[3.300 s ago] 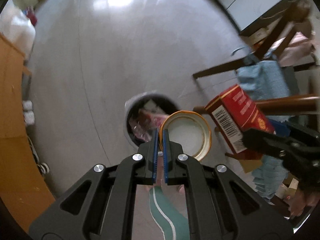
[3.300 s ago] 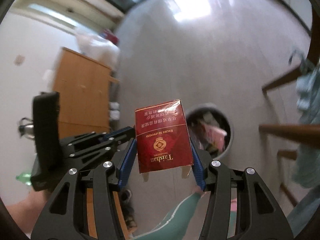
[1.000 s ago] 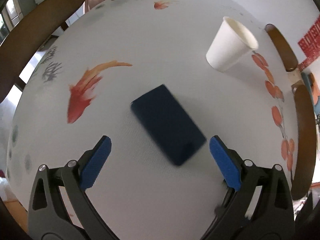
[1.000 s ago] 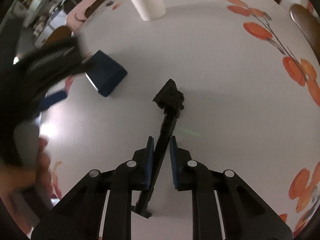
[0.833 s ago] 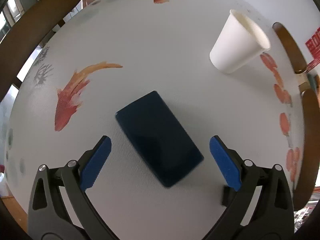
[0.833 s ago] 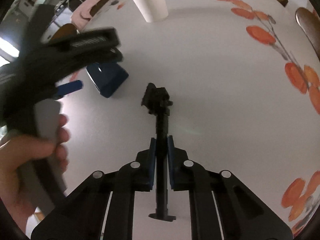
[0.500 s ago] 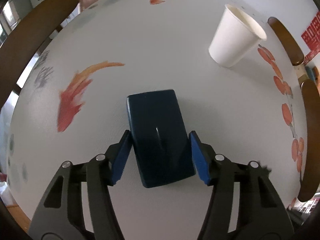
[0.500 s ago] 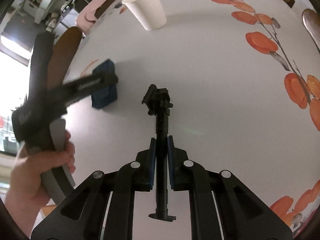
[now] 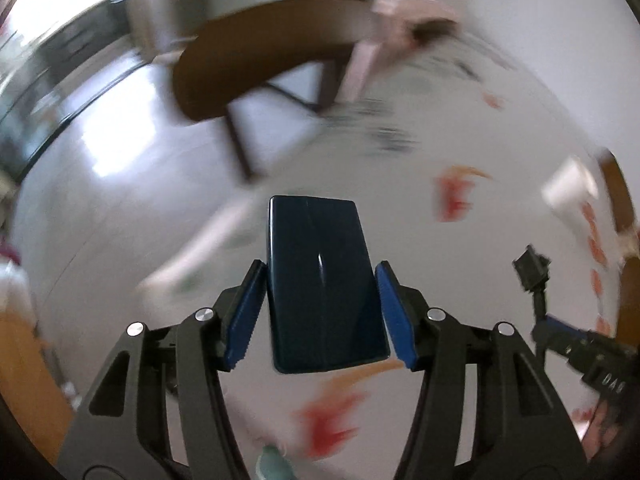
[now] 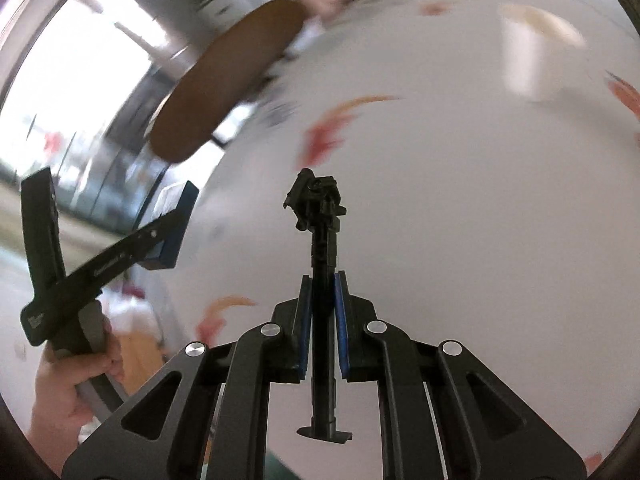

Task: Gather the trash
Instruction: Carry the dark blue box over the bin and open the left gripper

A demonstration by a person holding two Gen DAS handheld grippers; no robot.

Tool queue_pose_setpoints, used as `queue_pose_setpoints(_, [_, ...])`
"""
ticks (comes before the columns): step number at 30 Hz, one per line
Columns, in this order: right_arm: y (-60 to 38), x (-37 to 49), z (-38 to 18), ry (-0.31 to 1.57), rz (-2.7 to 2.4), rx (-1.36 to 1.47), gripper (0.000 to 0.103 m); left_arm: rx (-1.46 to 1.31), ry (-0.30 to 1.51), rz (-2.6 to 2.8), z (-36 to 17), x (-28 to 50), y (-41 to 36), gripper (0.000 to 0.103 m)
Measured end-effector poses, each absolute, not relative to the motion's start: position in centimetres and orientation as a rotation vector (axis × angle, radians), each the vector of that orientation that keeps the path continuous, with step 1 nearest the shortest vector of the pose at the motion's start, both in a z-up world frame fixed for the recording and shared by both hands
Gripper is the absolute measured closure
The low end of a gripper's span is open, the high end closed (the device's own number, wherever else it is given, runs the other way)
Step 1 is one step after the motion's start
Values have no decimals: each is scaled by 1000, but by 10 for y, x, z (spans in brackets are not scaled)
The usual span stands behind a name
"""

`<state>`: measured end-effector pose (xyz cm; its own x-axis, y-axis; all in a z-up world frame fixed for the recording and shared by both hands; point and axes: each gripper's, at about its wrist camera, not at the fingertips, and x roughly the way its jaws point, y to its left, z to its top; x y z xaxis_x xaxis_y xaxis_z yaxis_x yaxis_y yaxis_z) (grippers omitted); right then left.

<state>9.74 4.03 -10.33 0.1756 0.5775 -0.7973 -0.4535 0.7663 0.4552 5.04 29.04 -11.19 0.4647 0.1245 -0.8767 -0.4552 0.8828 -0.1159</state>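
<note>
My left gripper [image 9: 320, 316] is shut on a dark blue box [image 9: 320, 280], gripping its long sides, and holds it in the air over the table's edge. My right gripper [image 10: 321, 320] is shut on a thin black plastic piece [image 10: 318, 208] with a clip-like head, held upright above the white table [image 10: 480, 220]. The black piece also shows at the right of the left wrist view [image 9: 534, 276]. The left gripper with the box edge-on shows at the left of the right wrist view [image 10: 172, 228]. The views are motion-blurred.
A white paper cup [image 10: 536, 52] stands on the table at the far right, also blurred in the left wrist view [image 9: 568, 184]. A brown wooden chair [image 9: 256, 52] with pink cloth [image 9: 400, 12] stands beside the table. The tablecloth has orange fish and leaf prints.
My left gripper closed on the blue box and lifted it off the table, swinging toward the table edge and floor. My right gripper kept its hold on the black piece and lifted it.
</note>
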Motion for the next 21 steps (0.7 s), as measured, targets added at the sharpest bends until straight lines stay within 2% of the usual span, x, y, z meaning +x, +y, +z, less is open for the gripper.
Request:
queue_pose_setpoints(7, [195, 39, -104, 1226, 1020, -75, 91, -513, 1044, 648, -132, -85, 402, 50])
queue_pose_setpoints(11, [268, -7, -119, 1266, 1151, -181, 91, -631, 1051, 736, -164, -152, 441, 50])
queue_pose_setpoints(14, [316, -50, -138, 1305, 1228, -287, 91, -761, 1089, 783, -207, -200, 461, 50])
queue_pose_setpoints(17, [355, -87, -172, 1360, 1260, -390, 91, -844, 1150, 793, -255, -236, 474, 50])
queue_pose_setpoints(21, [401, -101, -261, 1486, 1196, -494, 91, -877, 1233, 747, -326, -246, 484, 50])
